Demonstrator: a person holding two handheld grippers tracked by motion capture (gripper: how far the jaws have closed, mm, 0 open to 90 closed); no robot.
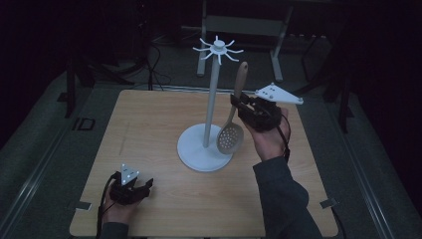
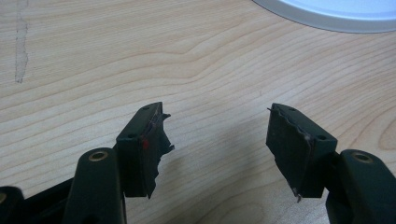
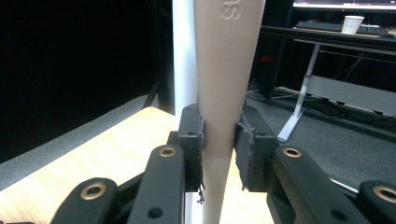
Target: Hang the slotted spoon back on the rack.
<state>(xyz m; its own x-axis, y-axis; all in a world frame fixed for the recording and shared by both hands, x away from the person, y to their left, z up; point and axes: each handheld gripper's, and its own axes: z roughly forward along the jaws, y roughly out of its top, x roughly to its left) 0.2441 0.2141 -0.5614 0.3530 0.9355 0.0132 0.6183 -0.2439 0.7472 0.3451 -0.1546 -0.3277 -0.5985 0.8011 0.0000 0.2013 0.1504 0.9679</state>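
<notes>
A slotted spoon (image 1: 232, 130) with a tan handle (image 3: 224, 84) hangs upright beside the white stand's pole (image 1: 212, 99), its perforated bowl low over the stand's round base (image 1: 196, 152). My right gripper (image 1: 238, 105) is shut on the handle, the pads pressing both sides of it in the right gripper view. The stand's hook crown (image 1: 218, 49) is above and to the left of the handle's top. Down at the near left of the table my left gripper (image 1: 148, 185) rests low over the wood, its jaws open with nothing between them (image 2: 217, 140).
The wooden table (image 1: 149, 124) stretches bare to the left of the stand. The stand's white base edge (image 2: 327, 14) lies ahead of the left gripper. Beyond the table stands a desk frame (image 1: 244, 25) on a dark floor.
</notes>
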